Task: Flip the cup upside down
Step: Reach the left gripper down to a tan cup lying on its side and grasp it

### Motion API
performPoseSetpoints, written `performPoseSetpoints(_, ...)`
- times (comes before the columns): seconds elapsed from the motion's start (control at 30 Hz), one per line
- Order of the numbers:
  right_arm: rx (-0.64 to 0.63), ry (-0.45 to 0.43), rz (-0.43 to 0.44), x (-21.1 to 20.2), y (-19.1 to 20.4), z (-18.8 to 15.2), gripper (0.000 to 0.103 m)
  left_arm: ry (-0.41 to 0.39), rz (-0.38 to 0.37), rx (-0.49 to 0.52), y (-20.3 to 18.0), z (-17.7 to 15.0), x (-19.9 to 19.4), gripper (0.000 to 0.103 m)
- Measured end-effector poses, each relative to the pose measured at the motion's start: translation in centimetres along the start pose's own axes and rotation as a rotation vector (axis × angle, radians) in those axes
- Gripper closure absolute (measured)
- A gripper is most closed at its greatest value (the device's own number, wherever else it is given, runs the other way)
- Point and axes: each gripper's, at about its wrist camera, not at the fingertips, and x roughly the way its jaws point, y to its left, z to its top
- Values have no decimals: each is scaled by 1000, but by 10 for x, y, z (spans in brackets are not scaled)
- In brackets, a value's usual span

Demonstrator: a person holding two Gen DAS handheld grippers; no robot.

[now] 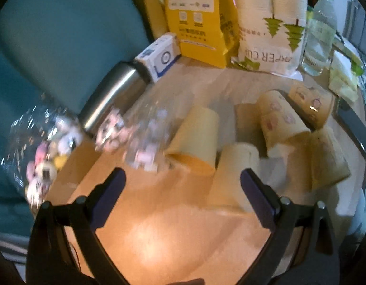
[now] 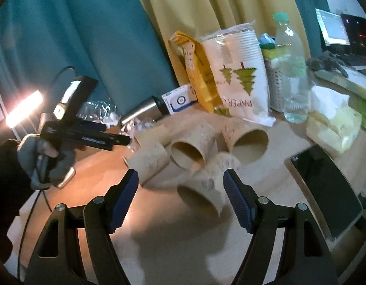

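Your bench (image 2: 173, 242) carries five paper cups (image 2: 202, 185) lying tipped together; your left tool (image 1: 183, 178) and right tool (image 2: 180, 180) both gape wide, holding nothing.

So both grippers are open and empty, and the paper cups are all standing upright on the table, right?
Not quite. Both the left gripper and right gripper are open and empty, but the paper cups lie on their sides on the table, as the right wrist view shows.
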Motion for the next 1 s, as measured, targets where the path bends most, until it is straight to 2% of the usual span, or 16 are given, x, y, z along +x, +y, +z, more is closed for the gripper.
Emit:
performPoseSetpoints(0.17,29,-13,12,12,-12,9,26,78,9,53,-5,24,37,5)
performPoseSetpoints(0.3,70,-3,8,17,-28,9,26,118,17,47,-2,33,60,5)
performPoseSetpoints(0.47,87,-14,20,19,-36,12,26,144,32,70,-5,39,76,5)
performPoseSetpoints(0.7,108,20,43,29,-43,7,26,165,46,76,-7,46,89,6)
performPoseSetpoints(0.8,116,18,36,28,-45,6,26,161,48,97,-14,47,91,17)
performPoseSetpoints(1.0,117,16,24,26,-44,5,26,178,0,101,-22,47,97,22)
